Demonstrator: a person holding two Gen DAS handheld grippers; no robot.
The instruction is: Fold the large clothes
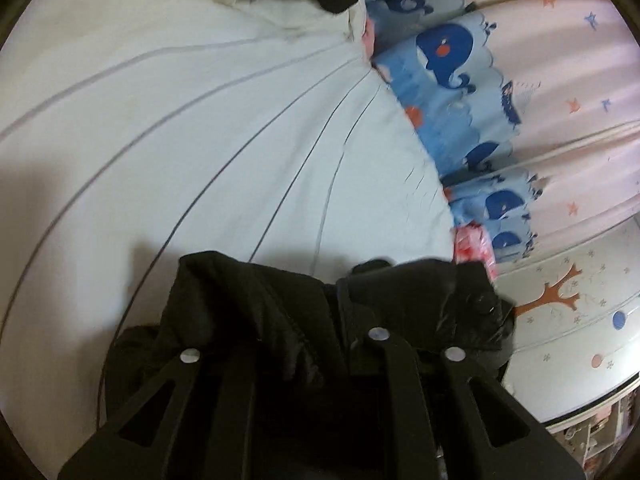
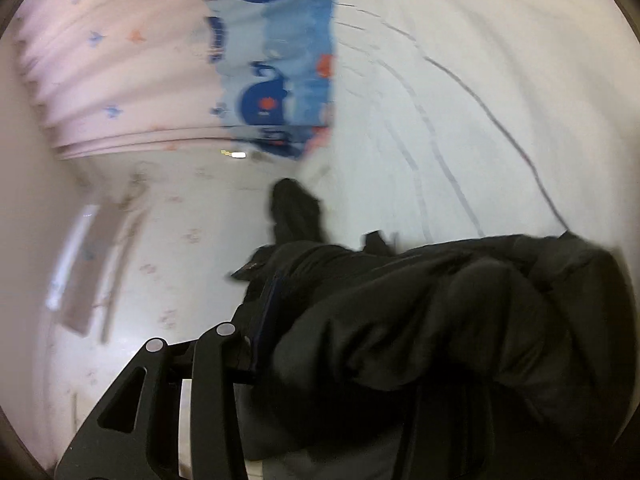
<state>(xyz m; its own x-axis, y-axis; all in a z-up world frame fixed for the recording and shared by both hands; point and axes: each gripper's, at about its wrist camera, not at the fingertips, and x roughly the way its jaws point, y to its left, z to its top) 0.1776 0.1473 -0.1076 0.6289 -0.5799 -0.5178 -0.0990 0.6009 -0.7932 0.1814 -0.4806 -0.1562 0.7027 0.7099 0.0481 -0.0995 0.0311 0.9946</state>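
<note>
Left gripper (image 1: 320, 320) is clamped on the black puffer jacket (image 1: 248, 312) over the white striped bedsheet (image 1: 200, 140). Only the left view shows the tree-decal wardrobe (image 1: 560, 320) clearly. Right gripper (image 2: 256, 340) grips the jacket too; no readable writing.

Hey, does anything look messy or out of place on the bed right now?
Only the black jacket: it is bunched and rumpled rather than flat, with both grippers in its folds. The white bedsheet looks smooth; nothing spilled or damaged shows.
</note>
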